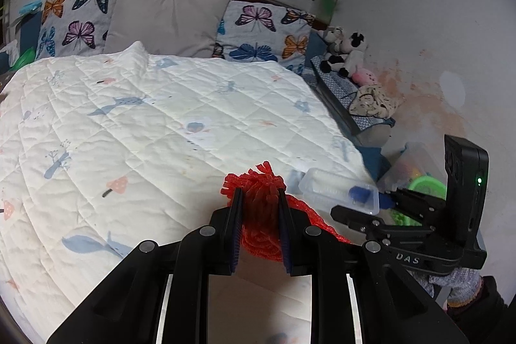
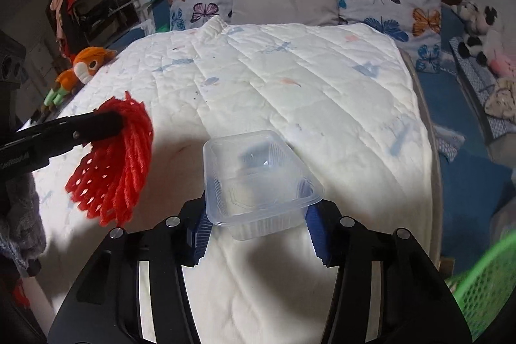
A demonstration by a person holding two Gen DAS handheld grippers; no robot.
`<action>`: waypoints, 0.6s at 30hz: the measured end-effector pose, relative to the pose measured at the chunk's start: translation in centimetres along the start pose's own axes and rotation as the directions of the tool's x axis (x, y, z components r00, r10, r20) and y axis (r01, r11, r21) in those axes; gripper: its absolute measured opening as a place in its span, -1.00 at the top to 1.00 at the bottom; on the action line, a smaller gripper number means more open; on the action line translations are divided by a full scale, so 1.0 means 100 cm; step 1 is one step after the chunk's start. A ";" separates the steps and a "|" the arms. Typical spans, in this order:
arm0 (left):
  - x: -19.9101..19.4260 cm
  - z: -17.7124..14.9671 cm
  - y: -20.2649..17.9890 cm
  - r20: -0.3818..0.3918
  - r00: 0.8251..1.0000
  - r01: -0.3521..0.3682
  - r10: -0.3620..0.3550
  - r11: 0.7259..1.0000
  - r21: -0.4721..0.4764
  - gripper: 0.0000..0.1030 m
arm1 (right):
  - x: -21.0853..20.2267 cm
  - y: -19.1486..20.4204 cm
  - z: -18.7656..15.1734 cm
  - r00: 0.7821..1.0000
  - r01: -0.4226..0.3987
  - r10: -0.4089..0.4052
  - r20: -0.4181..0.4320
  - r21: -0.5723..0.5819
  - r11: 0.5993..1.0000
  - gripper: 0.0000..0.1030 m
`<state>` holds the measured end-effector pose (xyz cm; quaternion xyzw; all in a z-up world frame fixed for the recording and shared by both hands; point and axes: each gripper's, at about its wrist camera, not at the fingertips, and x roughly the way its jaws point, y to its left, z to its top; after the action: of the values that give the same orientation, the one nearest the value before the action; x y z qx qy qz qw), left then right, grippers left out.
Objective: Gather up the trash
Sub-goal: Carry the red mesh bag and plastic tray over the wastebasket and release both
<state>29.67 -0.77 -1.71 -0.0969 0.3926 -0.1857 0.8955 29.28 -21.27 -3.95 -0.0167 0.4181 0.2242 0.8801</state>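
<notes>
A red foam mesh fruit sleeve [image 1: 261, 215], bunched into ribbed folds with a frayed tuft at its top, is clamped between the blue pads of the left gripper [image 1: 259, 199], its length running along the fingers and trailing down toward the camera. The clear rectangular plastic tray [image 2: 258, 179], ribbed along its walls, sits open side up with its long axis across the right gripper [image 2: 258, 208], whose fingers press its two short ends. Both grippers are held level above the white quilted bedspread [image 1: 135, 124], side by side; a green mesh basket [image 2: 487, 282] shows at the right edge.
</notes>
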 end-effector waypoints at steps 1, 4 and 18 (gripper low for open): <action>-0.002 -0.001 -0.004 0.002 1.000 0.005 -0.005 1.000 0.005 0.62 | -0.006 -0.001 -0.004 1.000 0.003 -0.003 0.007 0.006 1.000 -0.01; -0.007 -0.004 -0.018 0.002 1.000 0.021 -0.021 1.000 0.017 0.62 | -0.031 -0.004 -0.018 0.999 0.020 -0.021 0.033 0.039 0.999 -0.01; 0.000 -0.016 -0.118 -0.032 0.989 0.145 -0.142 0.981 0.132 0.62 | -0.133 -0.065 -0.095 0.974 0.181 -0.203 0.095 0.202 0.963 -0.01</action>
<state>25.45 -11.53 0.99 -0.0625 0.3813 -0.2767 0.8798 17.71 -34.24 -1.27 0.0408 0.3827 0.0969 0.9179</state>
